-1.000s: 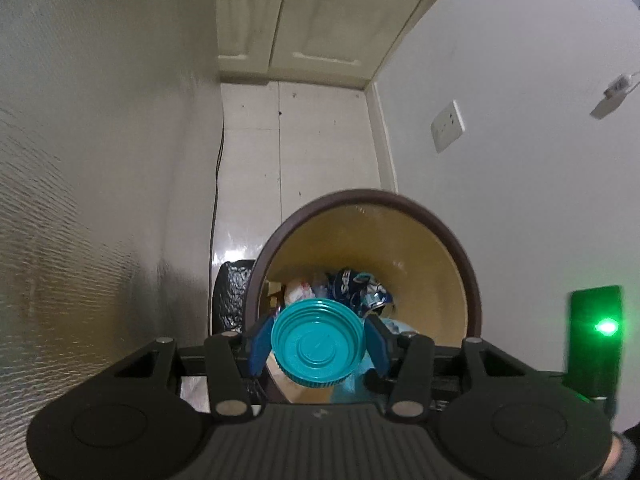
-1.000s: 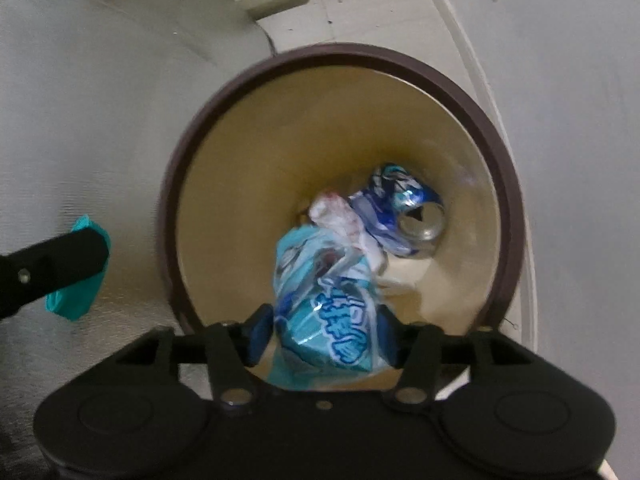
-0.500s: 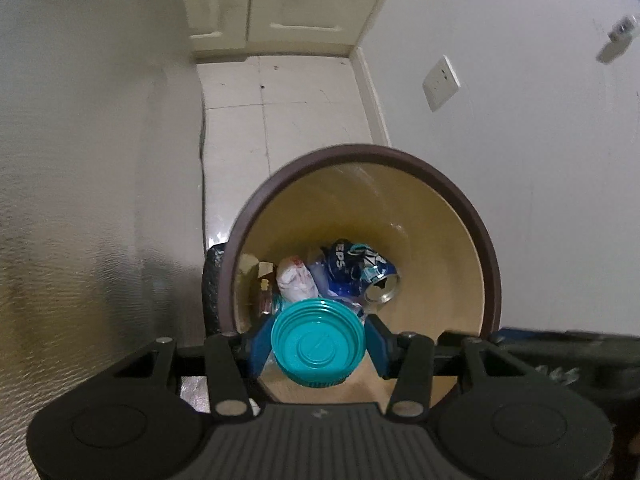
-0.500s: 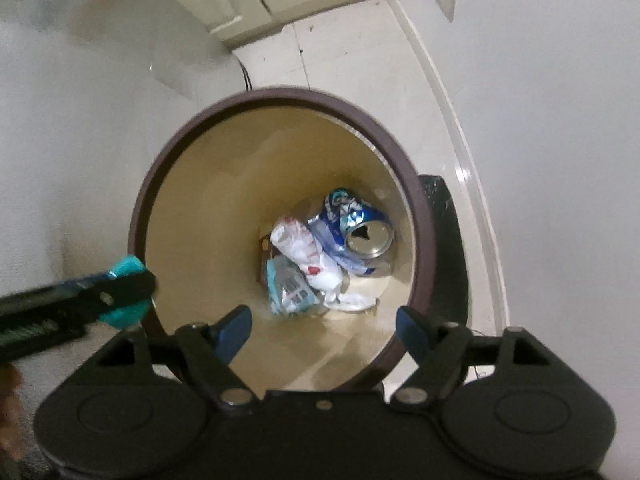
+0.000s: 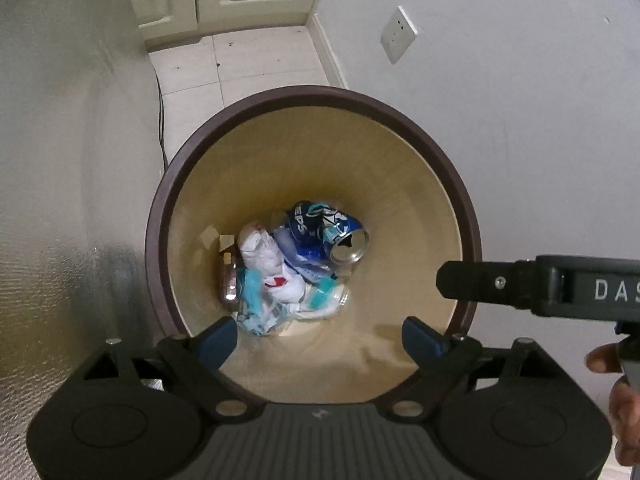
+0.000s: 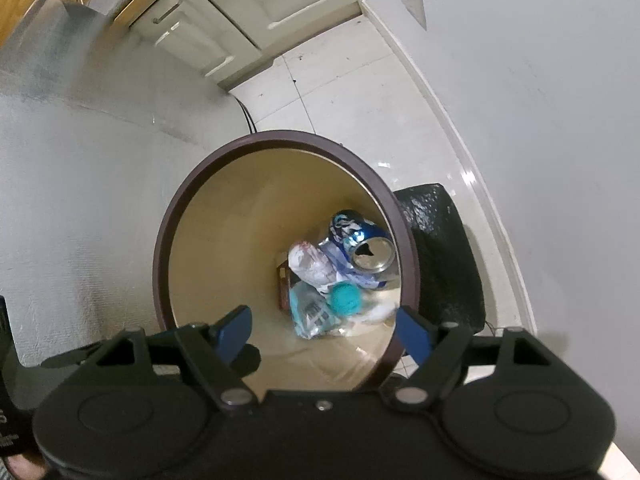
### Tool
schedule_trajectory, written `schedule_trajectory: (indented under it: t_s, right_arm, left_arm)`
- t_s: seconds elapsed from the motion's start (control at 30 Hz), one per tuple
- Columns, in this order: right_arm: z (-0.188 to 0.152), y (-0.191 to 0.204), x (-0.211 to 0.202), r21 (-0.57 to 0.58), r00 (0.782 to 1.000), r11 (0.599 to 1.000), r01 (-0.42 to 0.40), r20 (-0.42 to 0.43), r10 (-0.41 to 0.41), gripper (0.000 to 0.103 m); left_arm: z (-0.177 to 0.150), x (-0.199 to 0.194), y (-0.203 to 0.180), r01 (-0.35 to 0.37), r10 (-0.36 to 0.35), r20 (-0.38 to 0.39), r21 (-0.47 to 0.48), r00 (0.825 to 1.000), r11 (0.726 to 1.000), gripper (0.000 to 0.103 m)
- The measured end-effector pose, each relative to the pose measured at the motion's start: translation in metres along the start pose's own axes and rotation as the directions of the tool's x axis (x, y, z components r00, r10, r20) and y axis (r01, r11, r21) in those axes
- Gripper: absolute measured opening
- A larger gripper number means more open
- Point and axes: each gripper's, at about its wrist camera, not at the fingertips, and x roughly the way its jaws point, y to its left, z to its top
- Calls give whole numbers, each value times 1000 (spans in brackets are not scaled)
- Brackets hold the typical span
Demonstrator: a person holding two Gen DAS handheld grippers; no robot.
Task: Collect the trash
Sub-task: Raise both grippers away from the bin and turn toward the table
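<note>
A round bin with a dark brown rim (image 5: pixel 440 156) and tan inside stands on the floor below both grippers; it also shows in the right wrist view (image 6: pixel 172 216). At its bottom lie a crushed blue can (image 5: pixel 336 232), white and blue wrappers (image 5: pixel 264 272) and a teal lid (image 6: pixel 345 298). My left gripper (image 5: pixel 320 340) is open and empty over the bin's near edge. My right gripper (image 6: pixel 324 330) is open and empty above the bin. The right gripper's finger (image 5: pixel 480 280) reaches in from the right in the left wrist view.
A grey textured wall (image 5: pixel 60 200) stands left of the bin and a white wall (image 5: pixel 520 120) with a socket plate (image 5: pixel 398 40) to the right. Cream cabinets (image 6: pixel 248 12) are at the far end of the tiled floor. A black bag (image 6: pixel 444 248) sits beside the bin.
My left gripper opened and the teal lid dropped into the bin. My right gripper had let go of the blue wrapper earlier and drew back, staying open.
</note>
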Motion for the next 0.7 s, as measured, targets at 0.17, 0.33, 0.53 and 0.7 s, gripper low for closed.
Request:
schedule_trajectory:
  t_s: [0.17,0.33,0.53,0.7]
  right_arm:
    - [-5,-1,-4,-20,1000,1000,-1,-4,1,80]
    - [-9,4,-12,-86,1000,996,14,9,-14,80]
    - [-10,12,-30,-165,999,985,44,24,-41,87]
    - [-13,16,-45,-187,998,981,52,46,-44,94]
  left_arm:
    - [-5,-9,1,-17,17,-4,-24,1000,1000,95]
    - [-9,-22,6,-37,37,-1,-51,999,998,99]
    - [-12,-43,12,-68,69,14,-74,998,995,103]
    - [-16,-61,16,-76,79,34,-88,996,993,103]
